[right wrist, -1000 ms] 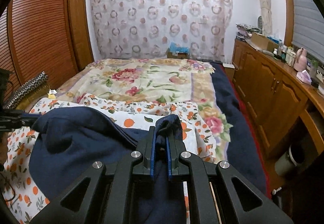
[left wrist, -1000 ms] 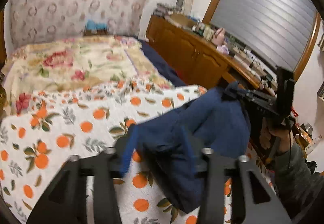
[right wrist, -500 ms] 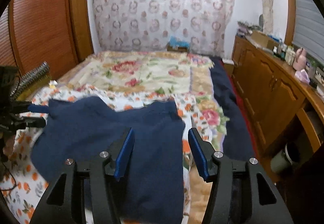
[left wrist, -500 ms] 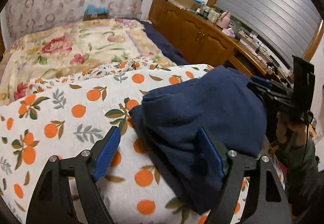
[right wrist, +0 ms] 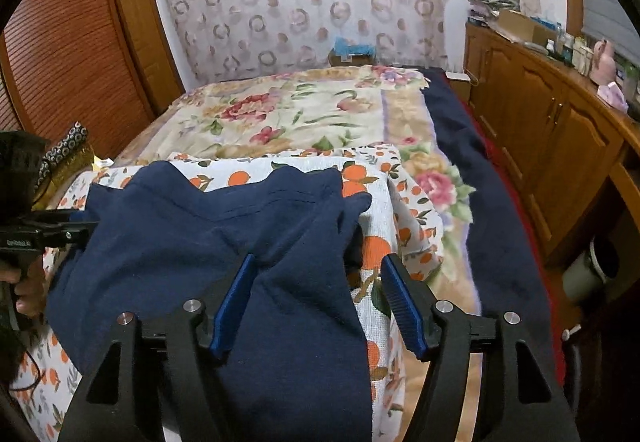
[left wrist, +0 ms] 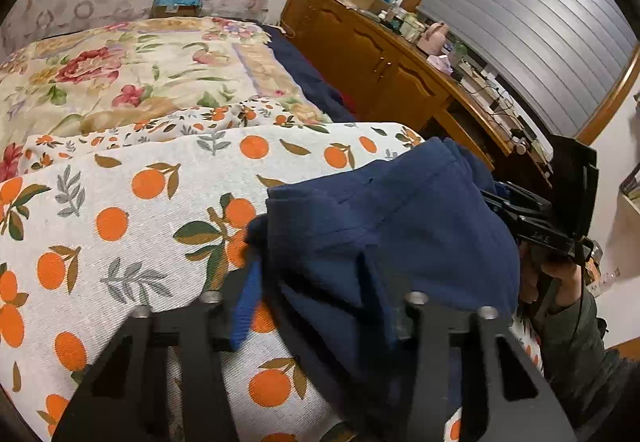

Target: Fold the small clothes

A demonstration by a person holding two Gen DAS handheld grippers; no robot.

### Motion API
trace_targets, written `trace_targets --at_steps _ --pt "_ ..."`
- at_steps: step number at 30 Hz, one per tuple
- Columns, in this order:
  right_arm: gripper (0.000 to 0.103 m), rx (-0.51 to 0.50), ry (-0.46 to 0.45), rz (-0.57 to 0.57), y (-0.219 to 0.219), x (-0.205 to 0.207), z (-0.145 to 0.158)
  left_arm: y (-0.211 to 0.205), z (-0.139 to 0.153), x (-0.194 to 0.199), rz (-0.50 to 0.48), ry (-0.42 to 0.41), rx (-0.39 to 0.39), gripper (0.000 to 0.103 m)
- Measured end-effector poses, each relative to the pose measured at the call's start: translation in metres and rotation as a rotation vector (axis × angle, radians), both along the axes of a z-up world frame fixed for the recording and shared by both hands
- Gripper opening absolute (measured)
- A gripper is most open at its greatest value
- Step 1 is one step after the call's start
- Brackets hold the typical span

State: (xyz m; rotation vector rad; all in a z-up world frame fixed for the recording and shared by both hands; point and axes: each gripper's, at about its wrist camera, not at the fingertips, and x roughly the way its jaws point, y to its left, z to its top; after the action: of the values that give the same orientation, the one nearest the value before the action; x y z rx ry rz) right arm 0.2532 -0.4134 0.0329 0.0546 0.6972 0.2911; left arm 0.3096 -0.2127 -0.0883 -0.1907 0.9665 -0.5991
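- we see a navy blue garment (right wrist: 256, 242) lying crumpled on an orange-print cloth (left wrist: 120, 210) spread over the near end of the bed.
- our left gripper (left wrist: 308, 294) has a fold of the garment's edge between its blue pads (left wrist: 245, 306). its jaws are closing, and motion blur keeps us from telling whether the pads press the cloth yet.
- our right gripper (right wrist: 316, 298) stands released with its jaws opening. the garment lies under and between its pads (right wrist: 232, 302), which do not pinch it.
- in the left view the right gripper sits at the garment's far side, with a hand (left wrist: 560, 282) on its handle.
- a floral bedspread (right wrist: 304, 114) covers the rest of the bed, and a wooden cabinet (right wrist: 552, 130) runs along the right wall.
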Motion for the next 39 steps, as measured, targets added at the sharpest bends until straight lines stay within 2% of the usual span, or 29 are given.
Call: trace_targets --at_steps 2,4,9,12,16,21,28,35,37,39 --pt "0.067 0.006 -0.001 -0.004 0.001 0.001 -0.001 0.001 0.003 -0.001 -0.016 -0.001 -0.024 0.011" --pt "0.067 0.007 0.001 -0.007 0.002 0.001 -0.001 -0.002 0.014 -0.008 -0.028 -0.044 -0.008 0.010" --pt "0.067 0.015 -0.033 -0.001 0.003 -0.006 0.006 0.015 0.061 -0.035 -0.033 -0.146 -0.086 0.009" --pt "0.067 0.039 -0.069 0.025 0.008 -0.013 0.016 0.035 0.079 -0.045 -0.006 -0.190 -0.057 0.009" --pt "0.067 0.023 -0.076 0.061 0.022 -0.012 0.016 0.060 0.065 -0.036 0.063 -0.166 0.000 0.009" --pt "0.067 -0.002 -0.003 0.088 0.034 0.013 -0.005 0.067 0.033 -0.030 0.088 -0.120 0.029 0.009" --pt "0.067 0.034 0.079 0.080 0.031 0.026 -0.017 0.060 0.028 -0.031 0.082 -0.139 0.082 0.009" --pt "0.067 0.065 0.120 0.103 0.035 0.037 -0.012 0.061 0.023 -0.028 0.088 -0.121 0.077 0.010" --pt "0.063 0.075 0.123 0.108 0.035 0.039 -0.012 0.061 0.021 -0.028 0.090 -0.120 0.077 0.010" --pt "0.053 0.092 0.129 0.123 0.036 0.039 -0.013 0.061 0.020 -0.028 0.089 -0.118 0.081 0.010"
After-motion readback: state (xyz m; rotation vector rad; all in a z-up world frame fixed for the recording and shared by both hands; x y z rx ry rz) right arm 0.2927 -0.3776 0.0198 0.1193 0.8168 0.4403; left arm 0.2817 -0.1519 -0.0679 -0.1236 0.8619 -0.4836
